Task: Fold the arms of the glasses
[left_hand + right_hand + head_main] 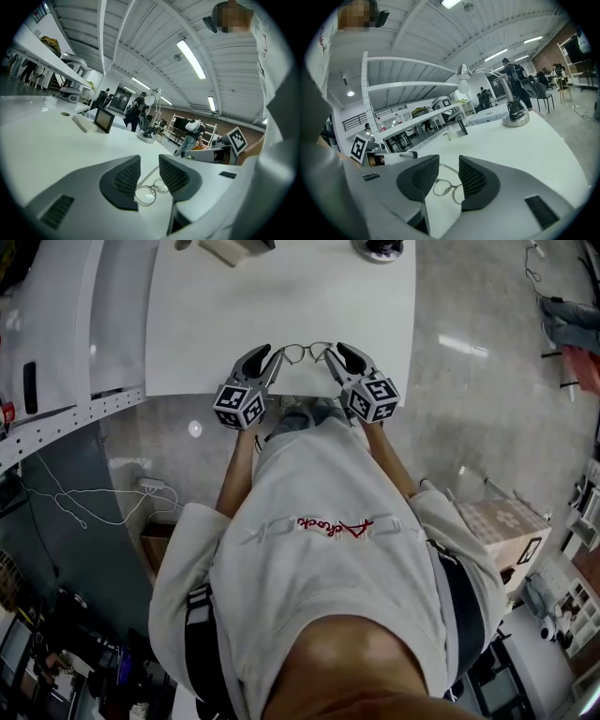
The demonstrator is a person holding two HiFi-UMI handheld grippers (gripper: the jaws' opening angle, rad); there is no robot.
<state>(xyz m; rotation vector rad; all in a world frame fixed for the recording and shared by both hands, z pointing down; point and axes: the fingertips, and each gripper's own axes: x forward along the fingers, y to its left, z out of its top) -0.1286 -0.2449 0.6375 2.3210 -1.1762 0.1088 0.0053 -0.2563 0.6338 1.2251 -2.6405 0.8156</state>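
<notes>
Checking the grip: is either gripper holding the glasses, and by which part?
Nothing is held: left gripper and right gripper both stand open, glasses lying on the table.

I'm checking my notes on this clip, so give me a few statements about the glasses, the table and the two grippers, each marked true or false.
1. The glasses lie on the white table, near its front edge. True.
2. The left gripper is clamped on a lens. False: its jaws stand apart.
3. The right gripper is at the opposite end of the glasses, jaws apart. True.
4. The glasses have a thick black frame. False: the frame is thin wire with round lenses.
</notes>
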